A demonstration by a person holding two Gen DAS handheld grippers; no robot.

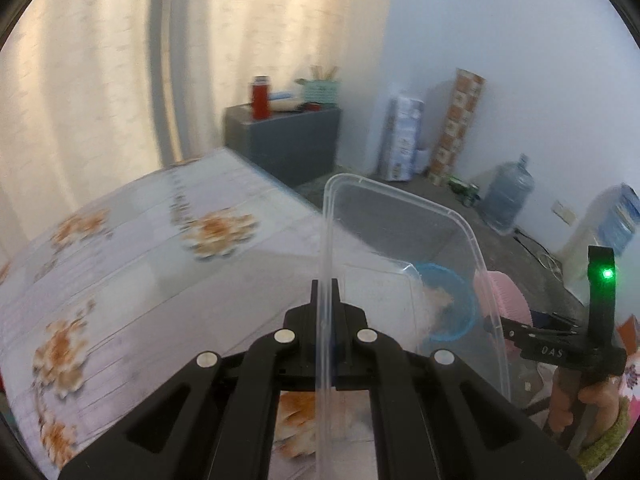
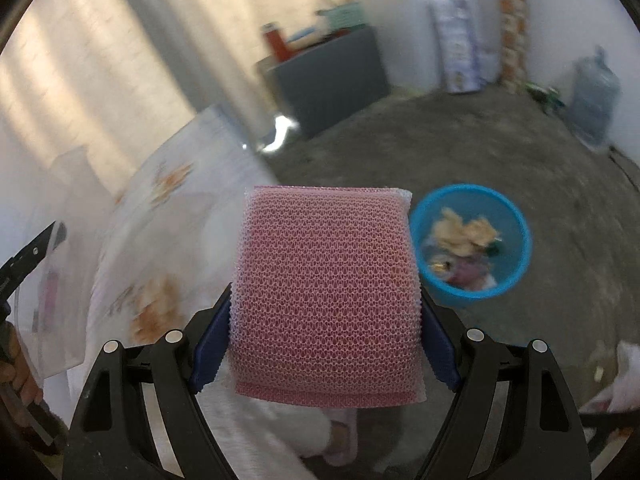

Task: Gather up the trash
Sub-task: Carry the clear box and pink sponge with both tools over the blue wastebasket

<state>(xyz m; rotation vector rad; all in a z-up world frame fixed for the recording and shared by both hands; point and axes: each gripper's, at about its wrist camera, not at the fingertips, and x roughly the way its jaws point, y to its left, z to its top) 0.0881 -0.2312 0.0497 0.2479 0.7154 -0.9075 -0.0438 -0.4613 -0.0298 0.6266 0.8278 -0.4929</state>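
Gripping a stiff, light clear plastic container (image 1: 404, 264) by its thin rim, left tongs (image 1: 326, 292) are clenched; a soft, squashy pink mesh sponge (image 2: 326, 300) is grasped sideways by right tongs (image 2: 326, 336).

My left wrist camera looked down along its tongs across the table (image 1: 120, 248); my right one faced the floor. Both caught the blue bin (image 2: 472, 244) and grey cabinet (image 1: 288, 140).

Pink mesh sponge (image 2: 326, 292), blue bin (image 2: 470, 240) (orange-flowered tablecloth (image 1: 140, 248))

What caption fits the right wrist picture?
Right hand-held gripper holds a pink scrubbing sponge above the blue trash bin.
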